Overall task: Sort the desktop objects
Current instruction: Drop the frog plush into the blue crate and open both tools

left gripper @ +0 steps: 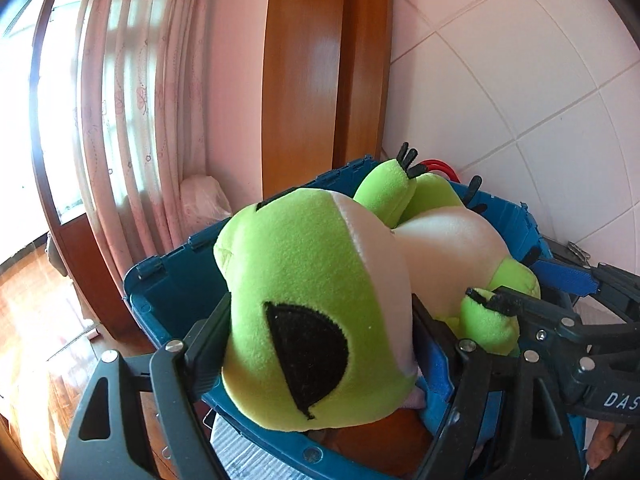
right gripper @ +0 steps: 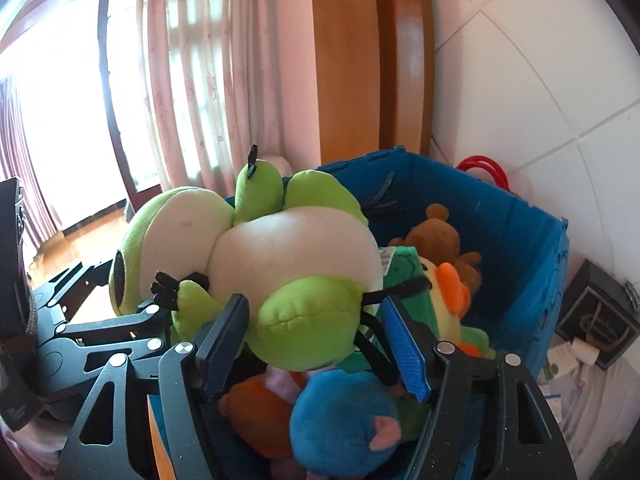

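Over blue crate: green frog plush between both tongs.

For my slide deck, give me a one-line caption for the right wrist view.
Both tongs lower a green frog plush into a blue crate already filled with soft toys.

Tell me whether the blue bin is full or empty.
Partly full: the bin holds a brown bear, a blue toy and others; its back wall shows bare.

Pink curtain hangs beside a wooden door frame and tiled wall.
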`<action>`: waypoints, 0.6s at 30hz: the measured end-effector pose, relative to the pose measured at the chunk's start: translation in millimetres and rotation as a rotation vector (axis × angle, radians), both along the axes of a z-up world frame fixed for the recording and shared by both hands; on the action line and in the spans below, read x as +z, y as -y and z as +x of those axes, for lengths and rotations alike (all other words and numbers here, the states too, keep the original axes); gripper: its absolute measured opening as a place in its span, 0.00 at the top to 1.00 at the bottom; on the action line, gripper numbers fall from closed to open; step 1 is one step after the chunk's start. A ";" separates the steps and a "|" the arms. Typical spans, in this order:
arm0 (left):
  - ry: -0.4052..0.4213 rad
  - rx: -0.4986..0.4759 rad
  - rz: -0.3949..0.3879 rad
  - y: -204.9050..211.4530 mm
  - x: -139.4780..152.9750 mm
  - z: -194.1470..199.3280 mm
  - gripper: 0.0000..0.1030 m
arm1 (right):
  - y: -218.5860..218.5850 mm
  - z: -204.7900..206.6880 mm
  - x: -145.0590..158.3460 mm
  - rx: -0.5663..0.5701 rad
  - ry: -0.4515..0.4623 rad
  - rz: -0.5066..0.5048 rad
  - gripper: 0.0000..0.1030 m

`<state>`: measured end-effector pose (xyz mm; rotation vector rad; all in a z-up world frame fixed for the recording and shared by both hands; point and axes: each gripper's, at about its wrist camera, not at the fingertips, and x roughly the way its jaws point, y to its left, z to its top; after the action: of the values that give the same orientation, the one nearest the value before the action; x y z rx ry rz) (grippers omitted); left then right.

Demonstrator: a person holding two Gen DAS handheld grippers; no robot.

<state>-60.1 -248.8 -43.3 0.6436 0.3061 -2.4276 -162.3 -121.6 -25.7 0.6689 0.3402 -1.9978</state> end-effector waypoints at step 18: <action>-0.029 0.005 -0.148 -48.0 29.3 1.8 0.21 | -43.7 21.1 11.7 -0.191 -0.174 -0.005 0.00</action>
<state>-58.2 -200.8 -14.0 0.5422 0.1378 -2.4289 -141.2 -77.8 -14.0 0.5421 0.3864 -2.2450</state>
